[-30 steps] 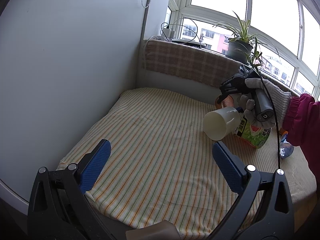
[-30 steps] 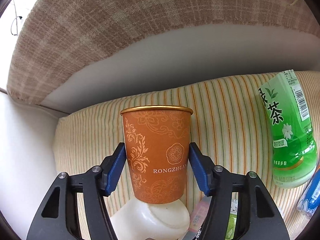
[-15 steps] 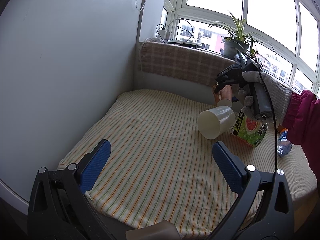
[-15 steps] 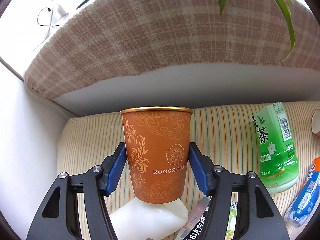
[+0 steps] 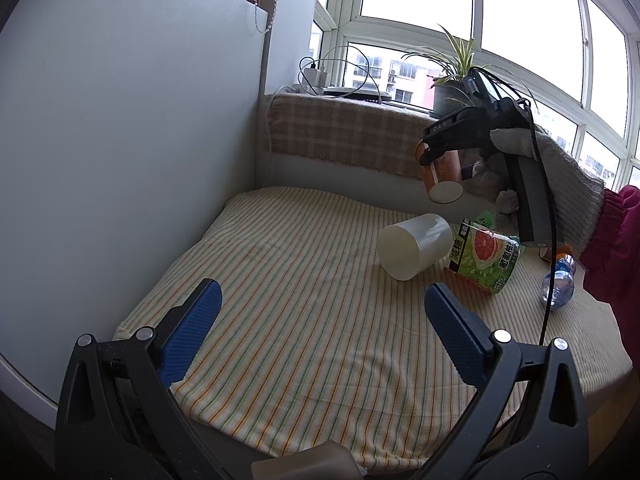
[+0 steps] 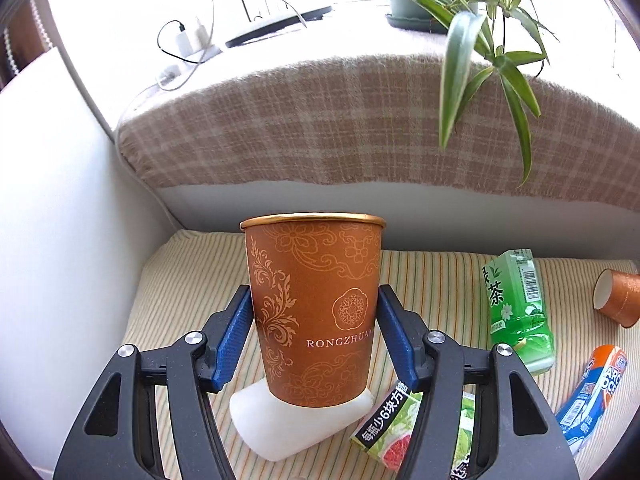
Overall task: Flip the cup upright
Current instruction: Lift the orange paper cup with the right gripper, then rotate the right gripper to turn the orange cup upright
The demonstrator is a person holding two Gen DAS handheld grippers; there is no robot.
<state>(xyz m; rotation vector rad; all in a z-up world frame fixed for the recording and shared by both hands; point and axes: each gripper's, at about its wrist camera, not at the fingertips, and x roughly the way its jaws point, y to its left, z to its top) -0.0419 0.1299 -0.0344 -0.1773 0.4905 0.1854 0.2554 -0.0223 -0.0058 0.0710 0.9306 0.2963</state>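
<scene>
the left gripper (image 5: 320, 328) hangs low over the striped cloth (image 5: 304, 280), its blue pads spread wide with nothing between them. further right, the white cup (image 5: 414, 246) lies on its side on the cloth, touching the grapefruit drink carton (image 5: 486, 256). above them the right gripper (image 6: 314, 330) is clamped on the orange cup (image 6: 316, 312), pads pressed to both sides at mid-height; the cup is lifted off the cloth, gold rim up. at far right lie a green tea bottle (image 6: 518, 312) and a second orange cup (image 6: 616, 298).
</scene>
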